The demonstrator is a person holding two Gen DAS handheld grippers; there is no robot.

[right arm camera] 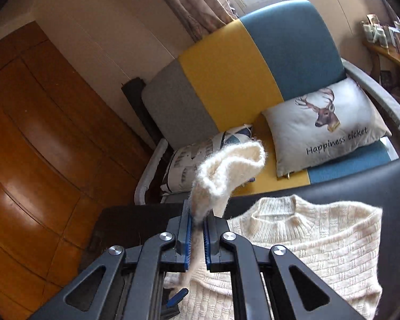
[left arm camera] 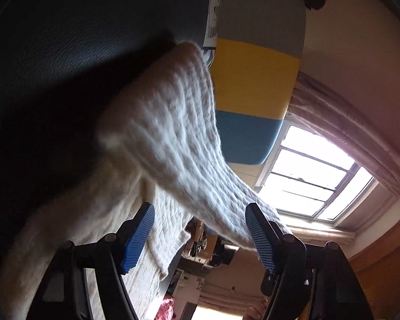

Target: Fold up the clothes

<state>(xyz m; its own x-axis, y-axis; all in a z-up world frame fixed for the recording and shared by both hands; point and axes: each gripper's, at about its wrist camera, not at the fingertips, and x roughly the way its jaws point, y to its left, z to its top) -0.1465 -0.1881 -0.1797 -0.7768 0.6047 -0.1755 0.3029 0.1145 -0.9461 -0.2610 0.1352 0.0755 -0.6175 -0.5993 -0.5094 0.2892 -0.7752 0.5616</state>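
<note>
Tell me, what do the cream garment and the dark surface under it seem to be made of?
Cream knitted sweater: likely wool or a wool-like yarn, matte and fuzzy; woven-look ribs and loose fibres show. Dark surface: probably leather or imitation leather, with a smooth, faint sheen and fine grain.

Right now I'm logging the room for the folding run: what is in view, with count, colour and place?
sweater: one, cream knit, flat on the dark surface, sleeve lifted
dark surface: one, black, under the sweater
sofa: one, grey, yellow and blue, behind
cushions: two, deer print white, patterned beside it
wardrobe: one, brown wood
window: one, bright
left gripper: open, around the sleeve
right gripper: shut on the sleeve
</note>
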